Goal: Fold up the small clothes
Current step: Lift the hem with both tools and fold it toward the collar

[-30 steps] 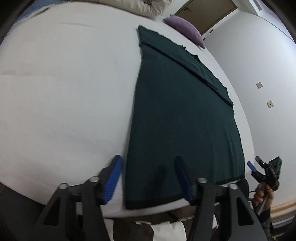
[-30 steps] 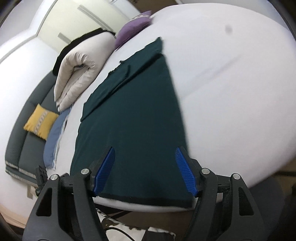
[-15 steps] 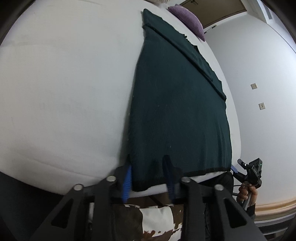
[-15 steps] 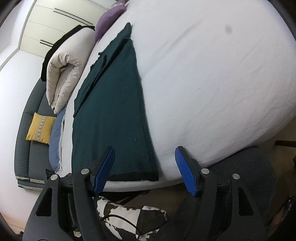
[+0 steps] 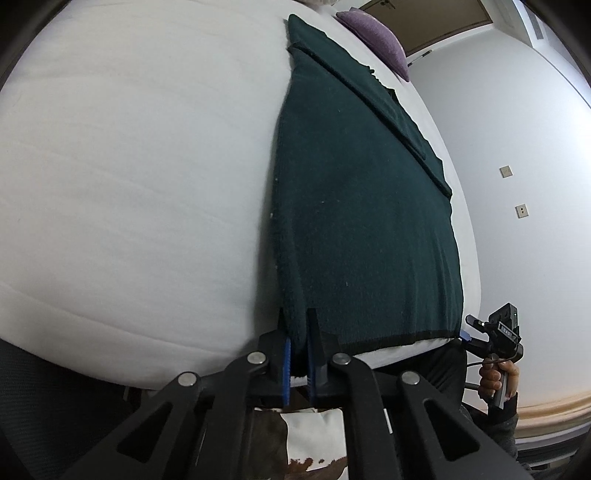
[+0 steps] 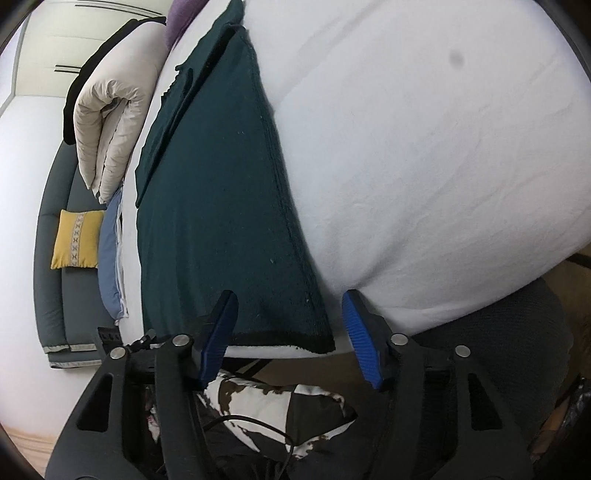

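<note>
On the wide white bed (image 5: 129, 184) that fills both my views, a dark green garment (image 5: 362, 206) lies spread flat, running from the near edge toward the far end, its top part folded over. At the far end sit a purple pillow (image 5: 376, 35) and a rolled cream duvet (image 6: 110, 110); a grey sofa (image 6: 55, 258) with a yellow cushion (image 6: 77, 240) stands to the left in my right view. My left gripper (image 5: 298, 325) has its jaws pressed together on the garment's near left corner, the cloth pinched between the blue pads. My right gripper (image 6: 290, 332) has just been closing; its jaws are still apart, straddling the near right corner at the hem without pressing it.
</note>
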The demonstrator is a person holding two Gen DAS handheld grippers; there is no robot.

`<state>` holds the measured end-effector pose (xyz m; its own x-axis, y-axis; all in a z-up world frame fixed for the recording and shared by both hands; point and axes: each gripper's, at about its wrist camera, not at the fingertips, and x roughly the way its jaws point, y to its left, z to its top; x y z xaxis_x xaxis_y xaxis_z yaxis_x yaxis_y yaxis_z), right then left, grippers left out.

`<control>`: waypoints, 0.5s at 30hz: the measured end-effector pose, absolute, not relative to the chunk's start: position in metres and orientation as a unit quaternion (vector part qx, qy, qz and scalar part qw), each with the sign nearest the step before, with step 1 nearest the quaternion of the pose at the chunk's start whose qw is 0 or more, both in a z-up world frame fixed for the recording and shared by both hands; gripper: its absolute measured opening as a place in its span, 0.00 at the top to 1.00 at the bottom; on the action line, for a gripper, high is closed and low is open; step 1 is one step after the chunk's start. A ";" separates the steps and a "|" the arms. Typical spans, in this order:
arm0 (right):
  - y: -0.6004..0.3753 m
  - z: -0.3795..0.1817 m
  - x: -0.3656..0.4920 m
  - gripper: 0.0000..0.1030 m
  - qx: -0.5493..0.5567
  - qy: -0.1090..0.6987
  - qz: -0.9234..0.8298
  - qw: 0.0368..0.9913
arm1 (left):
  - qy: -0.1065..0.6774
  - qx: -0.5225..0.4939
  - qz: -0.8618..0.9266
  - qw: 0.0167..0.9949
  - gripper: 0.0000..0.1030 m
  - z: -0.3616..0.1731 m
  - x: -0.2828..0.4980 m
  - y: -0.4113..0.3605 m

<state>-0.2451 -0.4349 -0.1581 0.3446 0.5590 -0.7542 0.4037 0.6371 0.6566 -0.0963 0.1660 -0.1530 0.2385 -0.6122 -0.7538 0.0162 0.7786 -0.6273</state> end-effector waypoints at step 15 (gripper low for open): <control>-0.421 -0.145 -0.265 0.94 0.433 0.514 0.066 0.737 | 0.551 -0.284 -0.233 0.749 0.94 -0.139 -0.104 0.176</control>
